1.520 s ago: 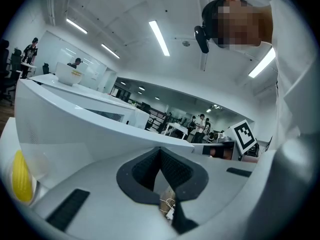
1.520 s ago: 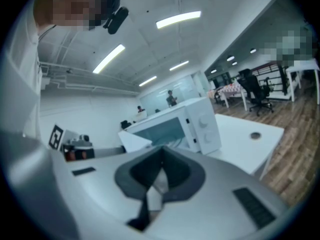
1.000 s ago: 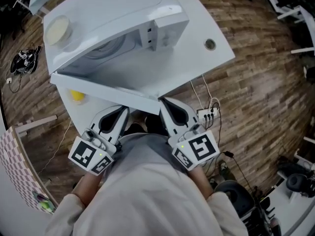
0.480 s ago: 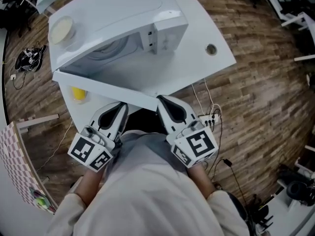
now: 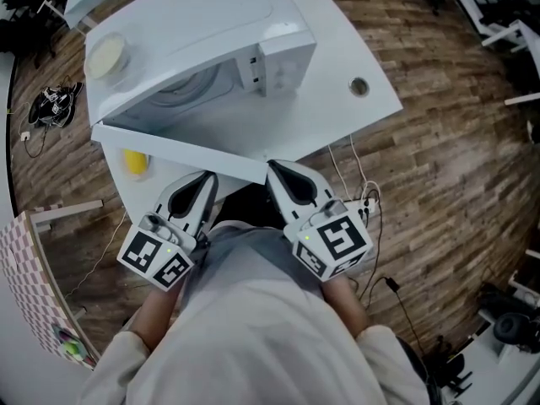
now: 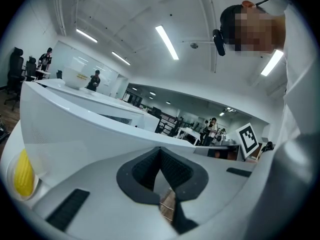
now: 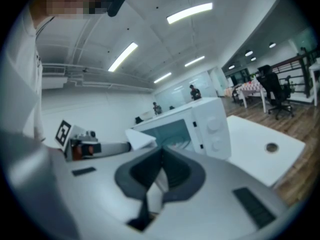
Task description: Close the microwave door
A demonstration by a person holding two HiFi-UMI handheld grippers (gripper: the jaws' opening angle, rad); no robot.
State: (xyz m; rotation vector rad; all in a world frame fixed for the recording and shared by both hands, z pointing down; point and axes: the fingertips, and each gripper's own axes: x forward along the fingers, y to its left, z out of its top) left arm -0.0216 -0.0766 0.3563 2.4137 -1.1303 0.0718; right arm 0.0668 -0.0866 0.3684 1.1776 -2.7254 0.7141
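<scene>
The white microwave (image 5: pixel 194 32) stands on a white table (image 5: pixel 337 116) with its door (image 5: pixel 177 146) swung wide open toward me. Both grippers are held close to my body, just below the door's outer edge. In the head view the left gripper (image 5: pixel 205 180) is shut and empty, under the middle of the door. Also shut and empty, the right gripper (image 5: pixel 272 169) has its tip at the door's free corner. The door (image 6: pixel 90 129) fills the left gripper view. Over the shut jaws of the right gripper (image 7: pixel 161 151) I see the microwave's cavity and control panel (image 7: pixel 212 126).
A pale bowl (image 5: pixel 107 55) sits on top of the microwave. A yellow object (image 5: pixel 135 160) lies on the table under the open door. The table has a round cable hole (image 5: pixel 359 85). A power strip with cables (image 5: pixel 359 202) lies on the wooden floor to the right.
Both grippers stay shut near my body. They have crept slightly forward, and the right one's tip now sits at the door's corner.
</scene>
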